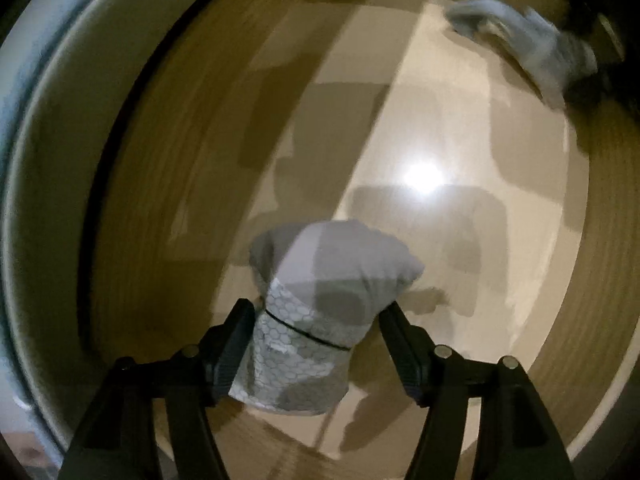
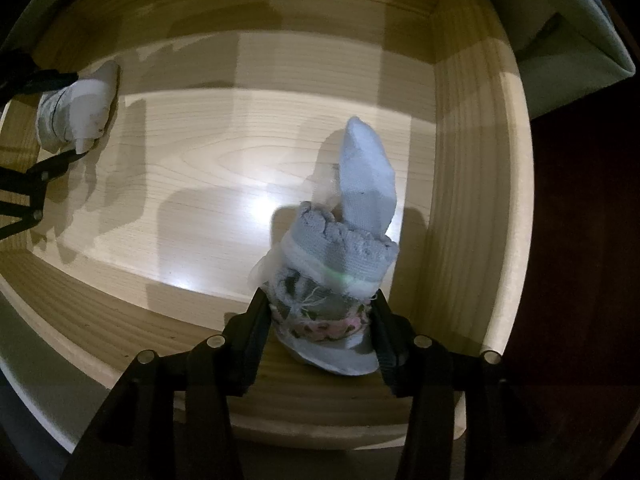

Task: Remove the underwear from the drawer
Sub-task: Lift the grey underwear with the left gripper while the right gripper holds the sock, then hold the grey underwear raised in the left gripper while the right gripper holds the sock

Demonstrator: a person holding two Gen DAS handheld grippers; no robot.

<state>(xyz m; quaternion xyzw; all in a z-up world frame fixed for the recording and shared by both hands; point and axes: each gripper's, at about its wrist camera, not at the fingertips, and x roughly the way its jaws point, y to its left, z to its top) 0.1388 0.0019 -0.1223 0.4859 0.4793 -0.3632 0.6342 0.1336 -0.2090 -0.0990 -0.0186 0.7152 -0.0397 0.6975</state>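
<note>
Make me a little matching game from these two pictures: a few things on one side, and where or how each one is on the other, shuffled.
Things:
1. honeycomb-print bundle
2. blue-grey lacy bundle
3. drawer floor
4. drawer's right wall

States:
a. pale wood with a bright glare spot
b. clamped in the right gripper
c. standing beside the lacy bundle
d. clamped in the left gripper

Pairs: 1-d, 2-b, 3-a, 4-c

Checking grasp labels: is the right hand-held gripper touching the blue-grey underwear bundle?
Touching. The right wrist view shows the right hand-held gripper with both fingers pressed against the blue-grey underwear bundle.
</note>
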